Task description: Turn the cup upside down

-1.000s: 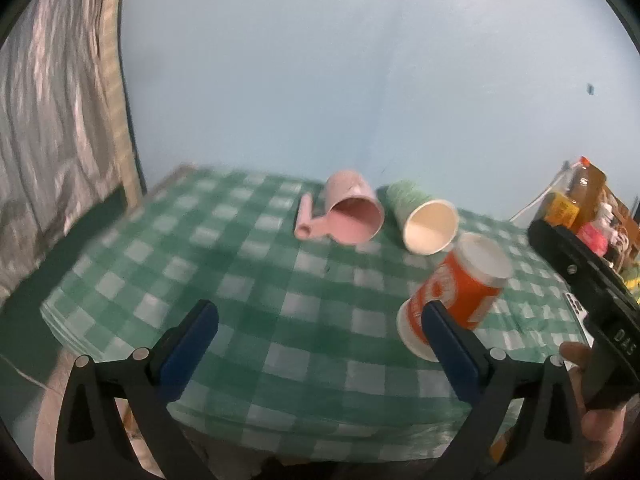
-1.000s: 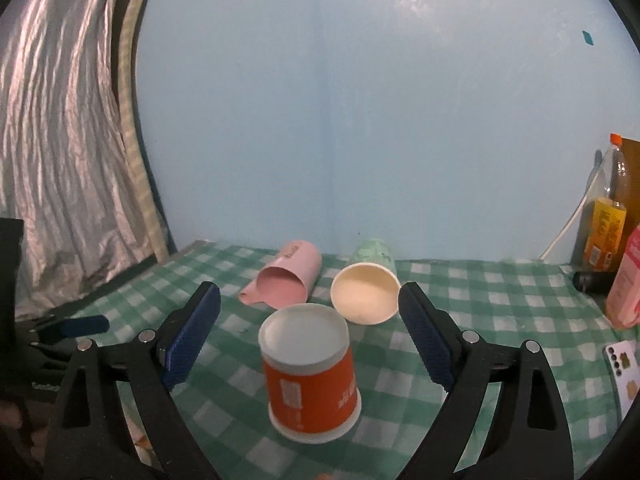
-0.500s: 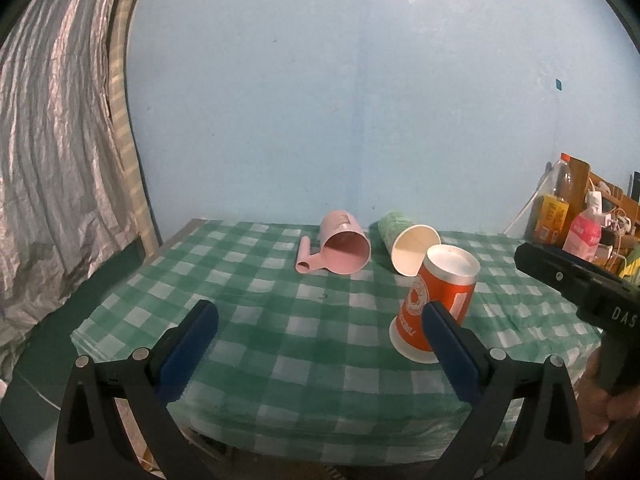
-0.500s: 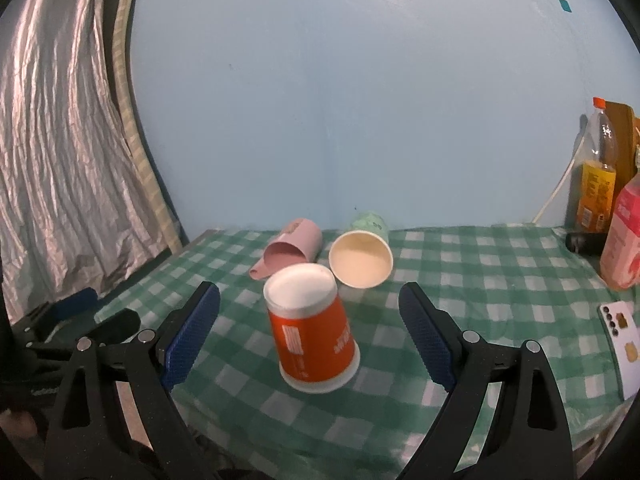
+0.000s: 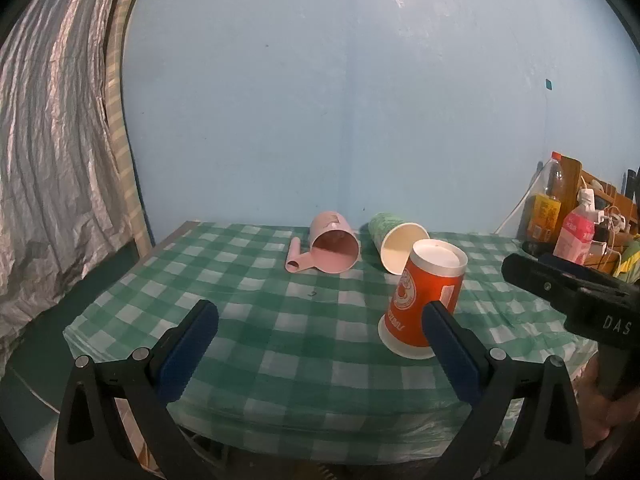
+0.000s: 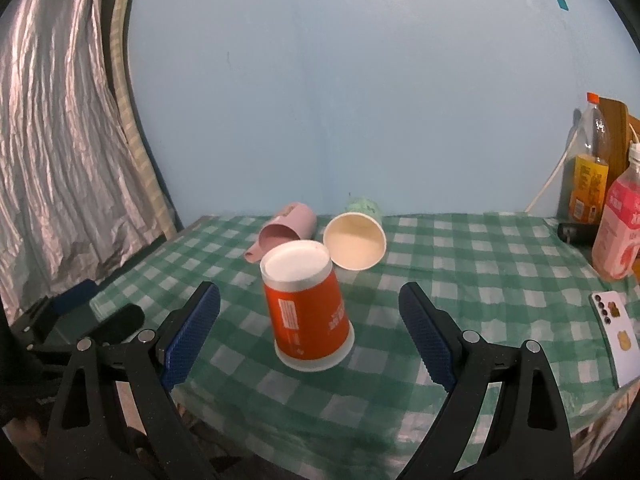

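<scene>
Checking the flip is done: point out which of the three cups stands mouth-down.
The orange cup, nearest the open right gripper, stands rim-down with its white base up. The pink cup and green cup lie on their sides, mouths facing the cameras.

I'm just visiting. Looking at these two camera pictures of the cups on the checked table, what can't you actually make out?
- Orange cup: its mouth faces the tablecloth, so the inside is hidden in both views.
- Its printed text: too small to read.
- Green cup: its base points away.
- Pink cup: partly hidden behind the orange cup in the right wrist view.
- Phone: cut off by the right edge.
</scene>
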The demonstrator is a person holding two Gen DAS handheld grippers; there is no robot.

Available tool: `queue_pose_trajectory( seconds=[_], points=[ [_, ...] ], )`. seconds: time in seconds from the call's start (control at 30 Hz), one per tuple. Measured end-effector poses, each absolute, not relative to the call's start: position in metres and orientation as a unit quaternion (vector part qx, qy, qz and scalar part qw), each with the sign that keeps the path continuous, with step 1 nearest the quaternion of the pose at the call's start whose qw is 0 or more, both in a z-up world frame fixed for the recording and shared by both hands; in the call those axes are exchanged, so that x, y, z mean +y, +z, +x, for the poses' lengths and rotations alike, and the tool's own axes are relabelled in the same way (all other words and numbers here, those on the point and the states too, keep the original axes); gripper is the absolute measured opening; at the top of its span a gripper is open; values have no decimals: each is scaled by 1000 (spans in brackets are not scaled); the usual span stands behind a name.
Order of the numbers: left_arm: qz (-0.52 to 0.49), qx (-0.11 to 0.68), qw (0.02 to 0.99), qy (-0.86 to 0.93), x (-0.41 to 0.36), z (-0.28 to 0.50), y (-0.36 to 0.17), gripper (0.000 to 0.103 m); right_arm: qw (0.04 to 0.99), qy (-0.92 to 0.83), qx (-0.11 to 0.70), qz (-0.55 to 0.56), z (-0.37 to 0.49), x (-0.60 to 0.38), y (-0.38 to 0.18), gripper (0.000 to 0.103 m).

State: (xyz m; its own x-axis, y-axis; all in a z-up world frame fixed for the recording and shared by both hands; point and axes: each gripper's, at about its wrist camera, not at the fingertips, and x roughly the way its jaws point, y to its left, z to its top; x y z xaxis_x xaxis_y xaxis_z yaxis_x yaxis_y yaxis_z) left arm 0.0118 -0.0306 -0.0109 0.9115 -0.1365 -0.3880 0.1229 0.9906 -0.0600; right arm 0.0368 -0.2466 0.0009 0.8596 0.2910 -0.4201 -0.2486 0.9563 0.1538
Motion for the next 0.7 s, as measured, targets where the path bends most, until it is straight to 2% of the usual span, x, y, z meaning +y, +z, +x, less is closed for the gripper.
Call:
queue_pose_trajectory(
  seconds=[0.7],
  points=[
    [-21, 207, 976, -59, -31, 13, -13, 103, 960, 136, 240, 45, 39, -249, -5, 90]
  ],
)
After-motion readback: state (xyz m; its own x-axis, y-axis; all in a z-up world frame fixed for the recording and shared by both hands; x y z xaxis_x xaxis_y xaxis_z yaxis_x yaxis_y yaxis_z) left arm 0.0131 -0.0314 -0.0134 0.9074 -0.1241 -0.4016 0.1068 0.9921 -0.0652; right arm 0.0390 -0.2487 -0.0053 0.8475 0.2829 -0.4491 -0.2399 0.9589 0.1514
